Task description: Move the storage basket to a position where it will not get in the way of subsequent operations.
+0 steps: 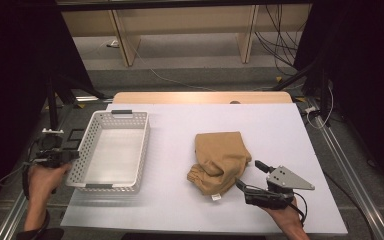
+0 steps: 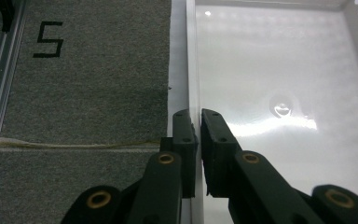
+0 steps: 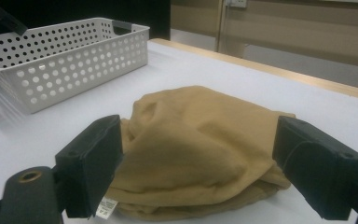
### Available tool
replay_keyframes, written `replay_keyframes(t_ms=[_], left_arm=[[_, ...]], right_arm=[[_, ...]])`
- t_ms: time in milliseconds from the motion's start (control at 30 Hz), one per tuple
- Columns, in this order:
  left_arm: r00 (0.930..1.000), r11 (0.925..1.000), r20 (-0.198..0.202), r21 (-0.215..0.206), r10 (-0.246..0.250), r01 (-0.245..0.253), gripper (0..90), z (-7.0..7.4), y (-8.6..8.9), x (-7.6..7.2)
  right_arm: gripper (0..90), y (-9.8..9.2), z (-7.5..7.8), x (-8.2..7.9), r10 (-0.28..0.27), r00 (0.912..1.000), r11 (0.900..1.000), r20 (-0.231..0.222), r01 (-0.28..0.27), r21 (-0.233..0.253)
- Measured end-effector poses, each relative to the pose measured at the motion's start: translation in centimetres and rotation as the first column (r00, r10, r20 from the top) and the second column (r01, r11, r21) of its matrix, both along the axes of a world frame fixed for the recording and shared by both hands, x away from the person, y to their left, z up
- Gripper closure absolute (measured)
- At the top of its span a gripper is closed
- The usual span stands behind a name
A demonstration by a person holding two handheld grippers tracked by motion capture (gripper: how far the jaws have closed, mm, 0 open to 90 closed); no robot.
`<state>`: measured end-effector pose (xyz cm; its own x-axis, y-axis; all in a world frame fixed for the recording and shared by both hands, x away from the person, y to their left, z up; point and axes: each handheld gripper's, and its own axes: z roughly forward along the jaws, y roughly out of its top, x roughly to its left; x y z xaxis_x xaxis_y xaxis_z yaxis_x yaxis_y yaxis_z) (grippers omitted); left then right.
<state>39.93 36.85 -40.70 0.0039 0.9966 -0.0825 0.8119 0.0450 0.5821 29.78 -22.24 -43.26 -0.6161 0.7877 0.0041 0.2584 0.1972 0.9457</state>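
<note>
Right gripper (image 1: pixel 251 176): jaws spread wide, at 5 o'clock, flanking cloth's near edge.
Basket (image 1: pixel 142 150): white, at 9 o'clock on table (image 1: pixel 280 130).
Cloth (image 1: pixel 220 160): tan, bunched, centre-right.
Left gripper (image 2: pixel 196 135): clamped on basket's left rim.

White tabletop (image 1: pixel 280 125) on a wooden table, light wood edge (image 1: pixel 202 97) along the far side. Grey carpet floor (image 1: pixel 195 77) beyond, with a paler strip nearer the wall. Wooden furniture legs (image 1: pixel 121 42) and panels at the back. Black cables (image 1: pixel 277 35) hanging and trailing at right rear. Black curtains (image 1: pixel 360 60) on both sides. Aluminium rails (image 1: pixel 347 165) flanking the table. Black "5" mark (image 2: pixel 48 39) on the carpet. Lighting even, from overhead.
</note>
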Motion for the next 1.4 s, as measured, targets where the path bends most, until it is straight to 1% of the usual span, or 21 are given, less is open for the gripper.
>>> replay_keyframes(t_ms=[100, 333, 600, 667, 700, 733, 767, 800, 833, 867, 900, 967, 1000, 1033, 1067, 1100, 1133, 1167, 1200, 1300, 1400], left_arm=[[0.9999, 0.9999, -0.009, -0.014, -0.007, 0.006, 84.2, 0.0, -0.4, 0.2], [0.9995, 0.9997, -0.024, -0.012, -0.02, 0.02, 84.2, 0.2, -1.1, 0.5], [0.9995, 0.9996, -0.018, -0.012, -0.025, 0.024, 83.2, 0.1, -1.1, 0.5], [0.9997, 0.9996, -0.006, -0.017, -0.024, 0.024, 82.6, 0.0, -1.1, 0.5], [0.9996, 0.9995, -0.011, -0.017, -0.025, 0.025, 69.0, 0.1, -1.2, 0.5], [0.9996, 0.9995, -0.011, -0.017, -0.025, 0.025, 61.4, 0.1, -1.2, 0.5], [0.9994, 0.9994, 0.005, -0.009, -0.034, 0.034, 58.2, 0.5, -1.5, 0.4], [0.9994, 0.9994, 0.005, -0.009, -0.034, 0.034, 54.5, 0.5, -1.5, 0.4], [0.9984, 0.9988, 0.031, -0.005, -0.048, 0.048, 50.2, 1.1, -2.0, 0.3], [0.9984, 0.9988, 0.031, -0.005, -0.048, 0.048, 46.7, 1.1, -2.0, 0.3], [0.9975, 0.9986, 0.047, 0.002, -0.054, 0.054, 46.7, 1.5, -2.5, 0.2], [0.9924, 0.996, 0.085, -0.005, -0.088, 0.089, 38.6, 2.6, -3.7, -0.1], [0.9924, 0.996, 0.085, -0.005, -0.088, 0.089, 36.7, 2.6, -3.7, -0.1], [0.987, 0.9921, 0.105, -0.019, -0.121, 0.124, 34.7, 3.1, -4.5, -0.3], [0.987, 0.9921, 0.105, -0.019, -0.121, 0.124, 33.0, 3.1, -4.5, -0.3], [0.9817, 0.9888, 0.126, -0.026, -0.143, 0.147, 31.6, 3.5, -5.3, -0.4], [0.9817, 0.9888, 0.126, -0.026, -0.143, 0.147, 30.3, 3.5, -5.3, -0.4], [0.9763, 0.9846, 0.139, -0.03, -0.166, 0.172, 29.1, 3.7, -6.1, -0.5], [0.9763, 0.9846, 0.139, -0.03, -0.166, 0.172, 27.8, 3.7, -6.1, -0.5], [0.9664, 0.9728, 0.161, -0.084, -0.2, 0.216, 26.7, 4.1, -7.2, -0.7], [0.9542, 0.96, 0.187, -0.111, -0.234, 0.257, 25.0, 4.6, -8.4, -1.0]], right_arm=[[16.8, 0.0, 0.0, 0.1, -0.002, 1.0, 1.0, 0.001, 0.002, -0.002], [16.8, 0.0, 0.0, 0.1, -0.001, 1.0, 1.0, 0.0, 0.001, -0.003], [17.0, -0.1, 0.0, 0.1, -0.001, 1.0, 1.0, 0.009, 0.001, 0.001], [17.0, -0.1, 0.0, 0.0, 0.002, 0.9999, 1.0, 0.011, -0.001, -0.004], [17.0, -0.1, 0.0, 0.0, 0.001, 0.9999, 1.0, 0.01, -0.001, -0.004], [17.0, -0.1, 0.0, 0.0, 0.001, 0.9999, 1.0, 0.011, -0.001, -0.003], [17.0, -0.1, 0.0, 0.0, 0.001, 0.9999, 1.0, 0.011, -0.001, -0.002], [17.0, -0.1, 0.0, 0.0, 0.001, 0.9999, 1.0, 0.011, -0.001, -0.002], [17.0, -0.2, 0.1, 0.0, 0.0, 0.9999, 1.0, 0.011, 0.0, -0.002], [17.0, -0.2, 0.1, 0.0, 0.0, 0.9999, 1.0, 0.011, 0.0, -0.002], [17.0, -0.2, 0.1, 0.0, 0.0, 1.0, 1.0, 0.009, 0.0, -0.003], [17.0, -0.1, 0.1, 0.0, 0.0, 0.9999, 1.0, 0.01, 0.0, -0.002], [17.0, -0.1, 0.1, 0.0, 0.0, 0.9999, 1.0, 0.01, 0.0, -0.002], [17.0, -0.1, 0.1, 0.0, -0.001, 1.0, 1.0, 0.009, 0.001, 0.0], [17.0, -0.1, 0.1, 0.0, -0.001, 1.0, 1.0, 0.009, 0.001, 0.0], [17.0, -0.2, 0.1, 0.0, 0.0, 0.9999, 1.0, 0.011, 0.0, 0.0], [17.0, -0.2, 0.1, 0.0, 0.0, 0.9999, 1.0, 0.011, 0.0, 0.0], [17.0, -0.2, 0.1, 0.0, 0.0, 0.9999, 1.0, 0.011, 0.0, -0.002], [17.0, -0.2, 0.1, 0.0, 0.0, 0.9999, 1.0, 0.011, 0.0, -0.002], [17.0, -0.2, 0.1, 0.0, -0.001, 0.9999, 1.0, 0.014, 0.001, 0.0], [17.1, -0.2, 0.1, 0.0, -0.003, 0.9999, 1.0, 0.013, 0.004, -0.003]])
